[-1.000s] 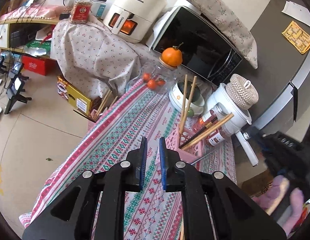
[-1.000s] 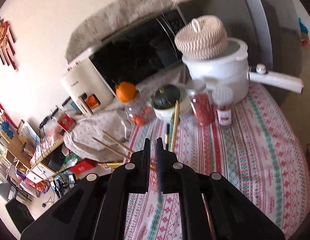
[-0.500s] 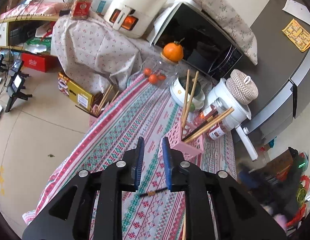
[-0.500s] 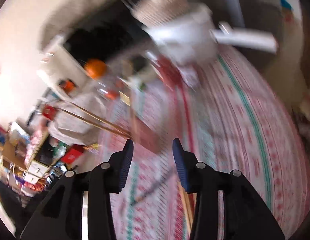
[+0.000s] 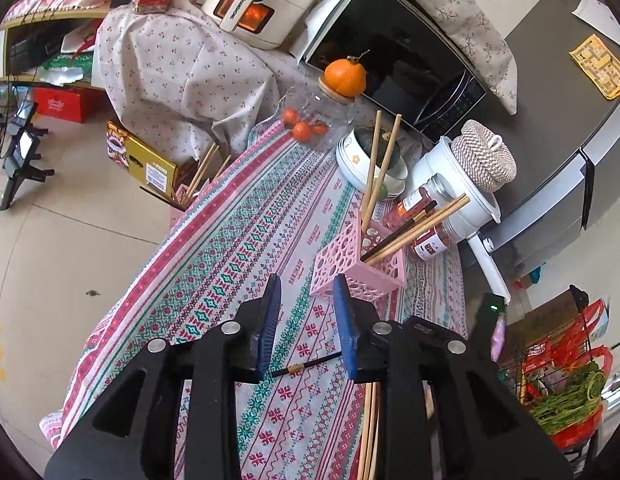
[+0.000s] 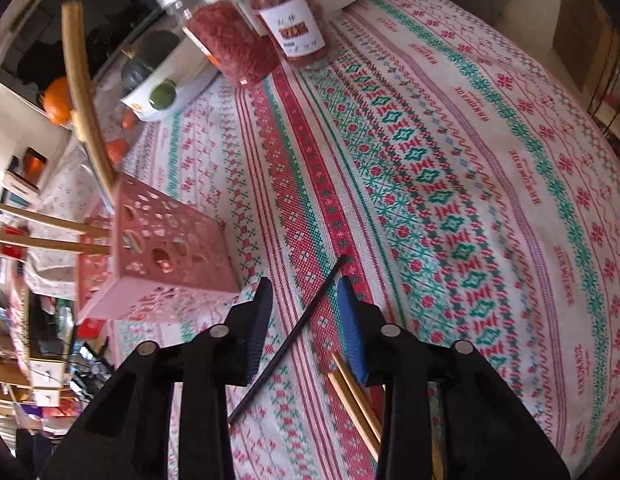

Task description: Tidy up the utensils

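Observation:
A pink perforated holder [image 5: 358,264] stands on the patterned tablecloth [image 5: 237,240] with several wooden chopsticks and a dark one leaning in it. A black chopstick [image 6: 293,332] lies flat on the cloth, with loose wooden chopsticks [image 6: 354,392] beside it. My right gripper [image 6: 303,320] hangs low over the cloth. Its jaws are closing with the black chopstick between them, and the pads are clear of it. My left gripper [image 5: 305,320] is above the cloth in front of the holder. Its jaws are opening and hold nothing. The black chopstick [image 5: 305,366] lies beneath them.
Two jars of red snacks [image 6: 229,40] stand behind the holder [image 6: 165,248]. A bowl holding a dark squash [image 5: 370,156], a white pot with a woven lid [image 5: 466,184] and a microwave [image 5: 402,64] line the back. The table edge [image 5: 149,276] drops off at left.
My right gripper has dropped towards the table, tilted down and opened from shut; it now straddles the black chopstick. My left jaws have widened slightly, and the left hand has barely moved.

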### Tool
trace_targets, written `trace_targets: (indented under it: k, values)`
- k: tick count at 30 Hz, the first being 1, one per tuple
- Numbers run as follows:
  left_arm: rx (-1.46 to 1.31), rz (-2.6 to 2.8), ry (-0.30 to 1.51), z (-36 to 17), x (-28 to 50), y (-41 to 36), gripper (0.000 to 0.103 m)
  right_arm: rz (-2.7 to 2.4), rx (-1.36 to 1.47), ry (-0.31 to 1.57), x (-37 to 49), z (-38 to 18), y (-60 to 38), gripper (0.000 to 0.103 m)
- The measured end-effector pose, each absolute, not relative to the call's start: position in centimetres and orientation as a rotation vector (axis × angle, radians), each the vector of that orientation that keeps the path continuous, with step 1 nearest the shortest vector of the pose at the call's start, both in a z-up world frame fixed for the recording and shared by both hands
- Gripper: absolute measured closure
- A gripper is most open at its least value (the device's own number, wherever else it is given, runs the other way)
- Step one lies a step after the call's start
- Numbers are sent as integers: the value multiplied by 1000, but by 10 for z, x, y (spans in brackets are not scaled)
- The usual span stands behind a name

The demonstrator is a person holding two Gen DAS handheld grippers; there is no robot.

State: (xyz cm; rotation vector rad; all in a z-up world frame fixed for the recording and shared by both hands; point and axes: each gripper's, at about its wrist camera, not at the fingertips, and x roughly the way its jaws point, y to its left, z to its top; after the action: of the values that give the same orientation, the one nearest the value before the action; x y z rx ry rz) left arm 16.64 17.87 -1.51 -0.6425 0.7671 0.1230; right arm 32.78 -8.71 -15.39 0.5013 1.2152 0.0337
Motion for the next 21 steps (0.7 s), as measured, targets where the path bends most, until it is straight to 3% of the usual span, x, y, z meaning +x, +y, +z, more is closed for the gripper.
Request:
trace_targets:
  k: [5,7,9,14,21]
  values:
    - [-661,121,778,-17,167,183,75,-18,446,1224,332,-167,-74,78]
    - [-666,122,781,-18,167,184,75,-30,421,1209,330,-166,-69,92]
    - [-670,119,788,-20,167,186,75,-23,430,1200,326,-167,-69,96]
    - [-689,115,807,-24,168,190,75,56,561,1169,306,-164,-90,99]
    - [-688,114,803,-25,164,192,75,215,528,1011,242,-108,-108,99]
